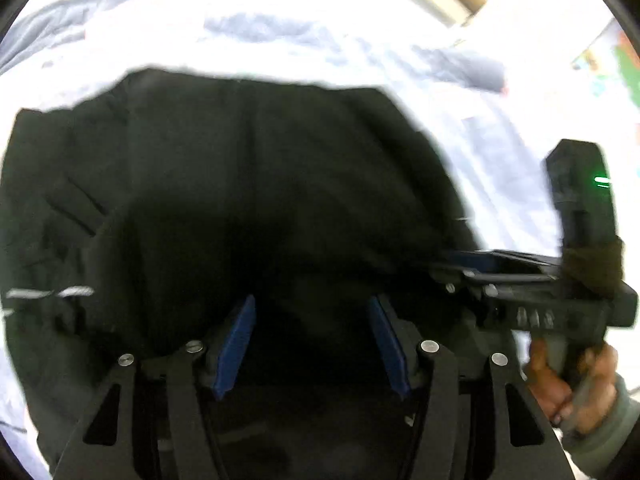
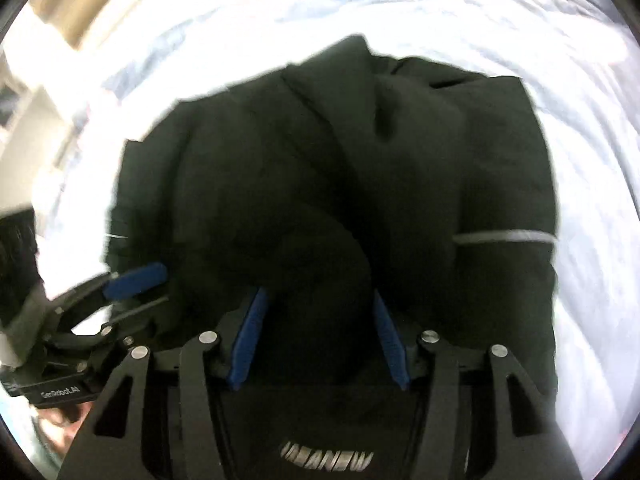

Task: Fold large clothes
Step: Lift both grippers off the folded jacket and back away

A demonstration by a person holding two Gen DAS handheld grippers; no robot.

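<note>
Black jacket (image 1: 248, 184) bunched on white bed sheet (image 1: 320, 40), blurred. Left tool (image 1: 312, 344) spread wide, dark cloth between blue pads (image 1: 236, 344), grip not clear. Right tool (image 2: 316, 340) likewise spread around a fold of jacket (image 2: 320, 184), pads (image 2: 248, 340) apart. Grey stripe (image 2: 504, 237) on sleeve at right.

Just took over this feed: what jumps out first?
A big black jacket fills the centre of both views, lying bunched on white bedding. A pale stripe crosses its sleeve at right. Both grippers, left and right, show open jaws over the fabric.
</note>
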